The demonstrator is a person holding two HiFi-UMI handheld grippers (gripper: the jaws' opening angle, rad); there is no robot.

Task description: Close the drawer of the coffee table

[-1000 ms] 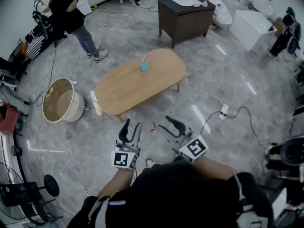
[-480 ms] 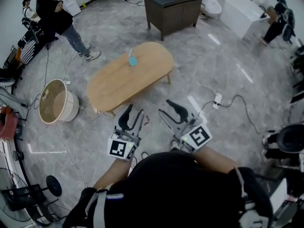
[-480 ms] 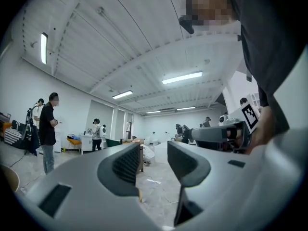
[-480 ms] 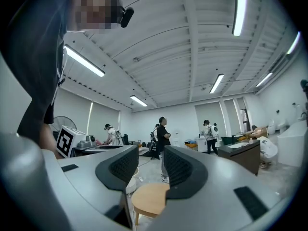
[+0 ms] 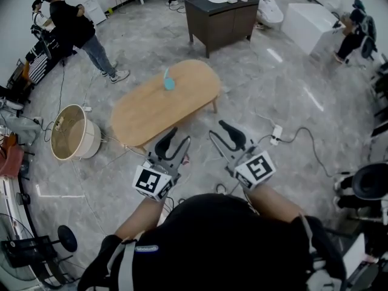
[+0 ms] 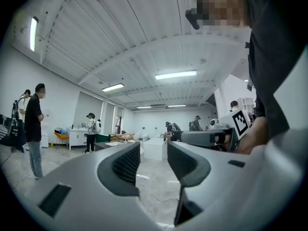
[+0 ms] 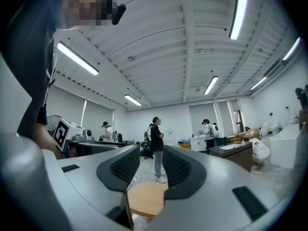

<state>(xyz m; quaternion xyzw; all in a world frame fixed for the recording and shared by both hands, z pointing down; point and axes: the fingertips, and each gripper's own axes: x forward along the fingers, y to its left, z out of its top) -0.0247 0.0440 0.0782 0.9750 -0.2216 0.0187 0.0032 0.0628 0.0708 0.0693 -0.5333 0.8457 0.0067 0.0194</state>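
Note:
The oval wooden coffee table [image 5: 145, 111] stands on the grey floor ahead of me, with a small teal object [image 5: 169, 82] on its top. I cannot make out its drawer from here. Both grippers hang level in the air just short of the table's near edge and touch nothing. My left gripper [image 5: 175, 142] is open and empty; its own view looks past its jaws [image 6: 153, 160] across the room. My right gripper [image 5: 221, 134] is open too; its jaws have just been closing a little with nothing between them. In the right gripper view [image 7: 146, 165] the table top [image 7: 144, 198] shows low between the jaws.
A dark cabinet [image 5: 221, 17] stands behind the table and a round tan basket [image 5: 73, 135] lies to its left. A power strip with its cable [image 5: 276, 132] lies on the floor at the right. People [image 5: 76, 26] stand at the far left. White furniture [image 5: 309, 20] sits at the back right.
Both grippers have risen and come forward toward the near edge of the table. The right jaws stand slightly narrower than before.

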